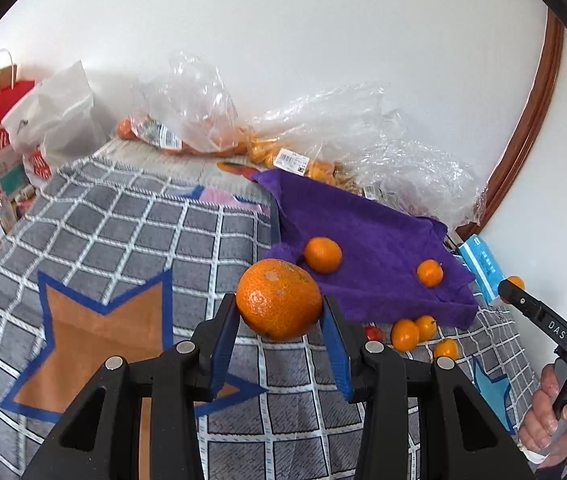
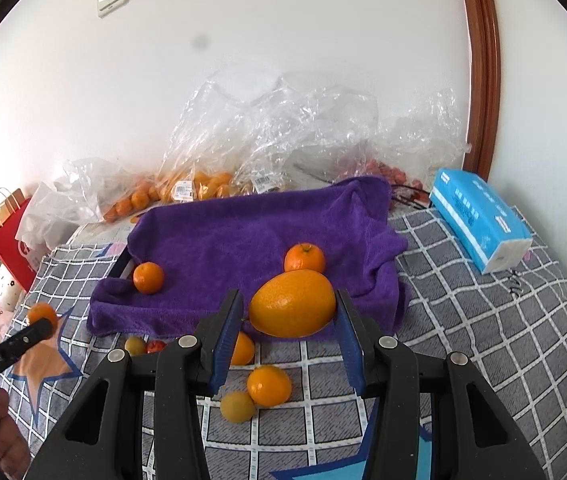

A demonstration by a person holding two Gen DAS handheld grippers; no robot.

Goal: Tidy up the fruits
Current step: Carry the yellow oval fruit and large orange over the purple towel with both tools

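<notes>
Left gripper (image 1: 281, 312) holds a bumpy orange (image 1: 279, 299); right gripper (image 2: 288, 314) holds a smooth orange (image 2: 292, 304).
Both hang near the purple towel (image 2: 243, 236), where two small oranges already sit; next, probably lower them there, though each squeeze looks light.

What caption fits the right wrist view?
Right gripper holds a large orange at the purple towel's front edge, two small oranges on it.

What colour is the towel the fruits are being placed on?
Purple; the towel shows best in the right wrist view.
</notes>
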